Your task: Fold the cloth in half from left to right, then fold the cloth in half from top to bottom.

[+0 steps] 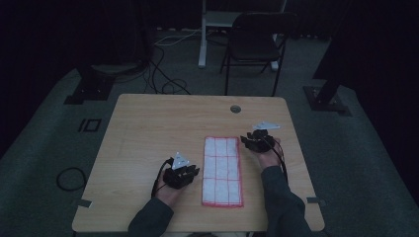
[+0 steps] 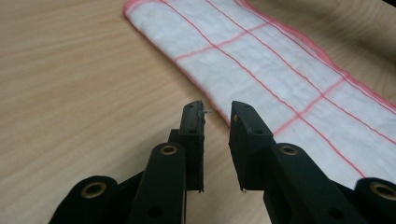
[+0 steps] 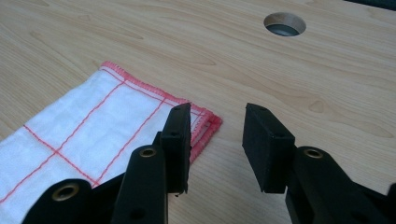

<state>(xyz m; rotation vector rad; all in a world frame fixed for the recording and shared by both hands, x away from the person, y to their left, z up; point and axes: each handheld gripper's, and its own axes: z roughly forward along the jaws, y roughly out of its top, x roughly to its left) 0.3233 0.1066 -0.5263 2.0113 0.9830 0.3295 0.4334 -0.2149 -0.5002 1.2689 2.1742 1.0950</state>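
Observation:
A white cloth with red grid lines and a red hem (image 1: 222,170) lies folded in a long strip on the wooden table (image 1: 148,128), right of centre. My left gripper (image 1: 192,172) rests just left of the strip's near half. In the left gripper view the cloth (image 2: 280,60) runs diagonally, and the left gripper (image 2: 218,114) is open at its hem with nothing between the jaws. My right gripper (image 1: 247,140) sits at the strip's far right corner. It (image 3: 218,116) is open beside that folded corner of the cloth (image 3: 93,121), not touching it.
A round cable hole (image 1: 235,108) is set in the table's far side, ahead of the right gripper (image 3: 284,23). A dark folding chair (image 1: 254,39) stands beyond the table, with cables on the floor.

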